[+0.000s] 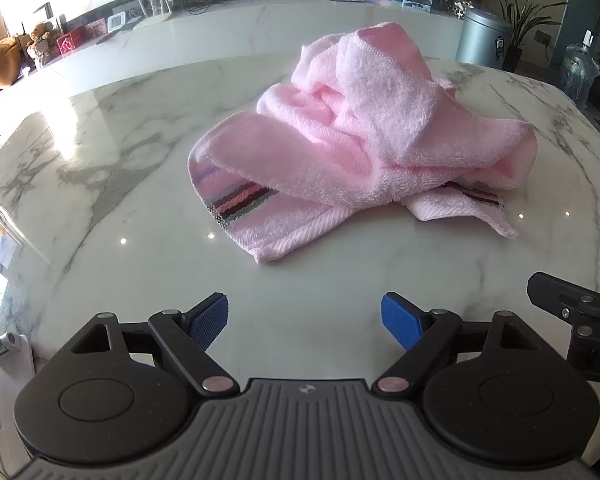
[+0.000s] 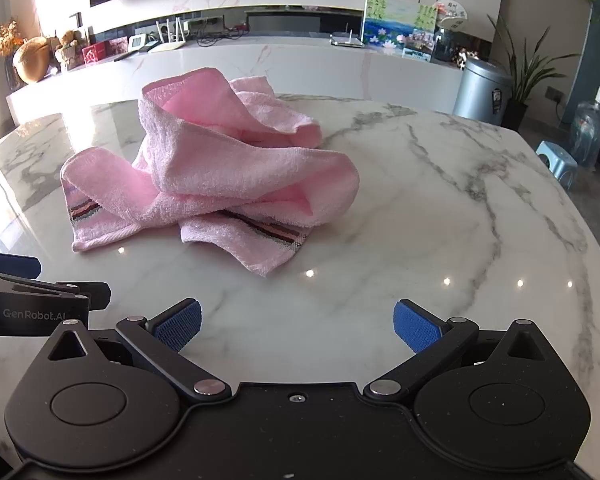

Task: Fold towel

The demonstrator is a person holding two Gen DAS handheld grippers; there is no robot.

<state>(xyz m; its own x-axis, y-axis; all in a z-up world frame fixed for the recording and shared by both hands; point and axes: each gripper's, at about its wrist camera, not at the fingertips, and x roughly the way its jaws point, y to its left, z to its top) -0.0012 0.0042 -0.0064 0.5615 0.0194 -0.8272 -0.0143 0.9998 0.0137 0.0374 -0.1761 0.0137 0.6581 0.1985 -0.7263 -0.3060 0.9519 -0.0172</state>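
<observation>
A pink towel (image 1: 364, 140) with a striped band near its hems lies crumpled in a heap on the white marble table (image 1: 140, 208). In the left wrist view my left gripper (image 1: 305, 322) is open over bare marble, short of the towel's near corner, nothing between its blue pads. In the right wrist view the towel (image 2: 220, 172) sits ahead and to the left. My right gripper (image 2: 297, 326) is open too, over bare table, its blue pads apart and holding nothing. Each gripper's edge shows in the other's view, side by side.
Behind the table runs a long white counter (image 2: 260, 64) with routers, a picture, a plush bear and boxes. A grey bin (image 2: 482, 92), potted plants, a water bottle and a small blue stool (image 2: 556, 162) stand to the right of the table.
</observation>
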